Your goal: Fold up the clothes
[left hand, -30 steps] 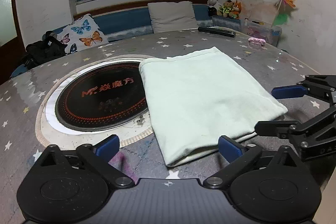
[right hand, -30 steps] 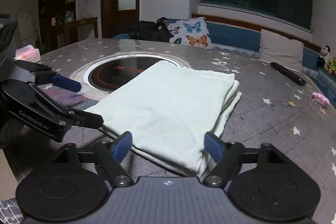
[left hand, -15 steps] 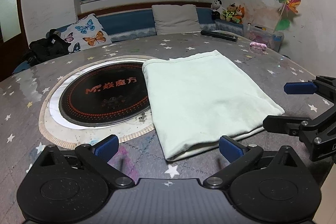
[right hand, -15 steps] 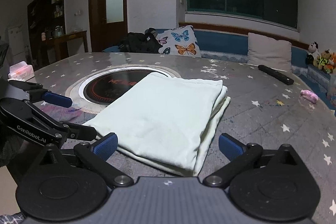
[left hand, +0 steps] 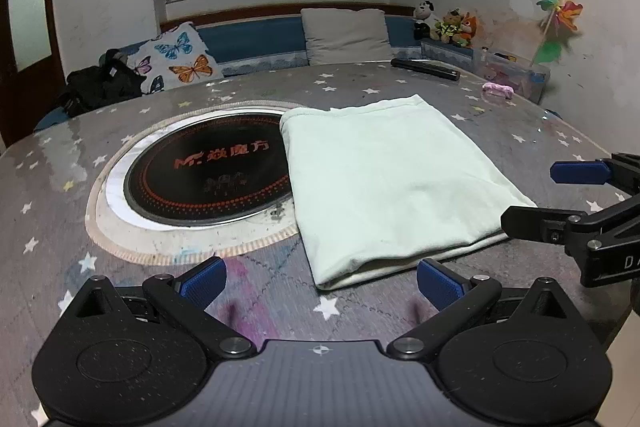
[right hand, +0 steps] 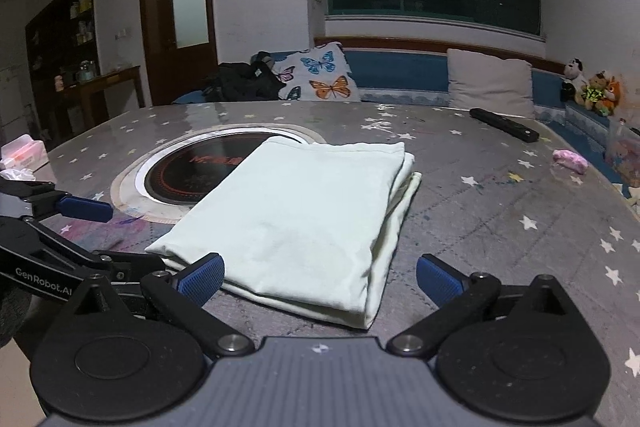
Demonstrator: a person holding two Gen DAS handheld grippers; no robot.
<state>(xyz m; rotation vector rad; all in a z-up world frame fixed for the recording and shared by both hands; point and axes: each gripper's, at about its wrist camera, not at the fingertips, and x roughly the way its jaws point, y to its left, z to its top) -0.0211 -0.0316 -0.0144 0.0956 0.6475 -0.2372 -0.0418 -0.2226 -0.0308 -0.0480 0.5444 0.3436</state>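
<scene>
A pale green garment [left hand: 384, 183] lies folded into a neat rectangle on the round star-patterned table [left hand: 60, 163], beside the black induction plate. In the right wrist view the same folded garment [right hand: 304, 223] shows stacked layers along its right side. My left gripper [left hand: 320, 281] is open and empty, just short of the garment's near corner. My right gripper [right hand: 318, 279] is open too, with the garment's near edge lying low between its blue pads but not gripped. Each gripper shows at the edge of the other's view, the right gripper [left hand: 560, 199] and the left gripper [right hand: 116, 235].
A black round induction plate [left hand: 208, 175] with orange lettering is set in the table. A black remote [right hand: 504, 125] and a small pink object [right hand: 570, 159] lie far right. A bench with cushions [left hand: 344, 35] and soft toys [left hand: 448, 23] runs behind.
Both grippers have drawn back from the folded garment and risen a little. The right gripper's fingers have spread wider. The garment has stayed still.
</scene>
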